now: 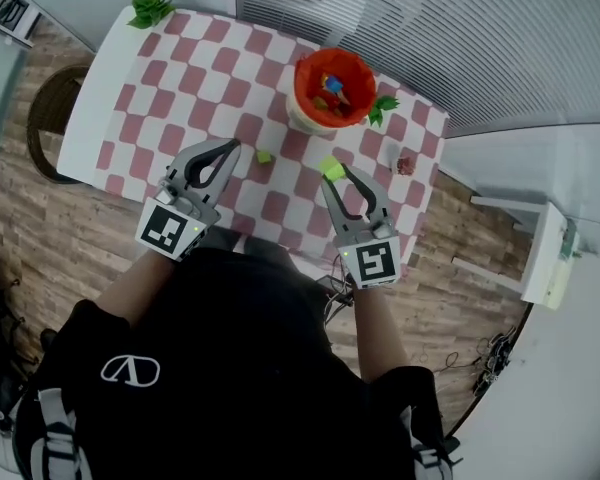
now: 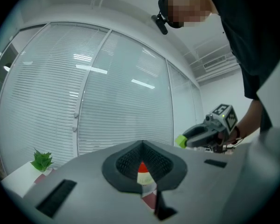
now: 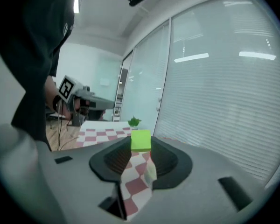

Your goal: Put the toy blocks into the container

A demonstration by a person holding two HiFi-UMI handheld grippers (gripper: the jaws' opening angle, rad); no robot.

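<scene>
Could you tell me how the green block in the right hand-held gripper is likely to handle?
The green block looks rigid: its edges look square in the grip of the right hand-held gripper. It is probably light, being small and held at the tips alone. Its flat faces suggest it won't roll.

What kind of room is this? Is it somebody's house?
Probably an office or lab room, not a home: window blinds along the wall, a wooden floor, and one table with a checked cloth.
</scene>
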